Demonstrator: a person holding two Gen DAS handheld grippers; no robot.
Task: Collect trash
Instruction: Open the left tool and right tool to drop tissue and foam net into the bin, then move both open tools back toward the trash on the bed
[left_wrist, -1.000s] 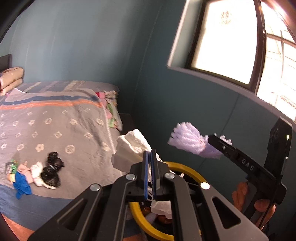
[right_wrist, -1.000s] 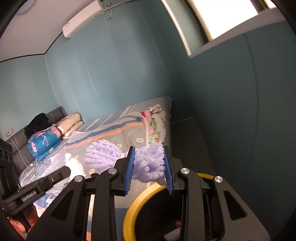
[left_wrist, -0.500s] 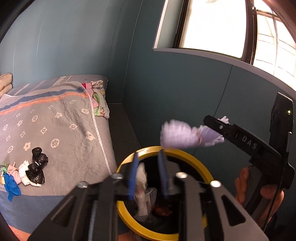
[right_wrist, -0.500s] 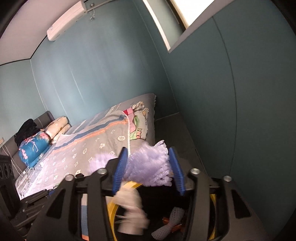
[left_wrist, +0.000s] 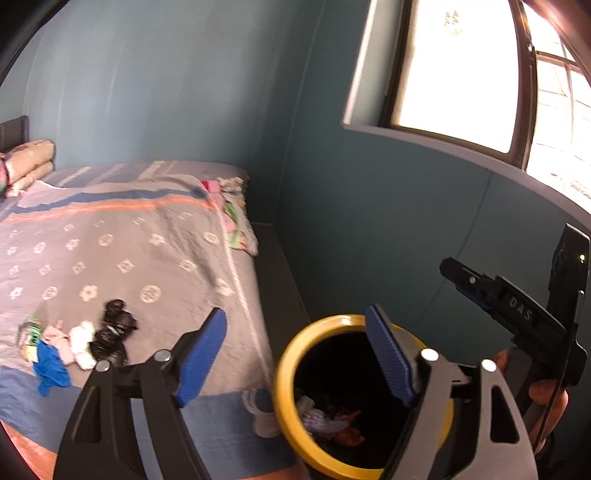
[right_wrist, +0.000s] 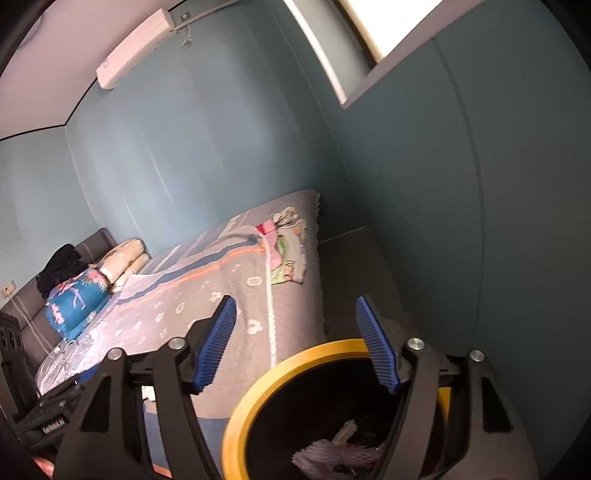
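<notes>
Trash pile (left_wrist: 77, 347) waits on the bed (left_wrist: 147, 258), left; left gripper (left_wrist: 295, 354) and right gripper (right_wrist: 293, 343) are both opening, nothing between them, above the yellow-rimmed bin (left_wrist: 284, 373). Best to clear the rim fully, then swing back for that pile.

Yellow-rimmed black bin (left_wrist: 286, 373), grey flower-patterned bedspread (left_wrist: 122, 251) with orange stripe, teal wall (left_wrist: 166, 81), blue-padded tongs (left_wrist: 299, 356)
</notes>
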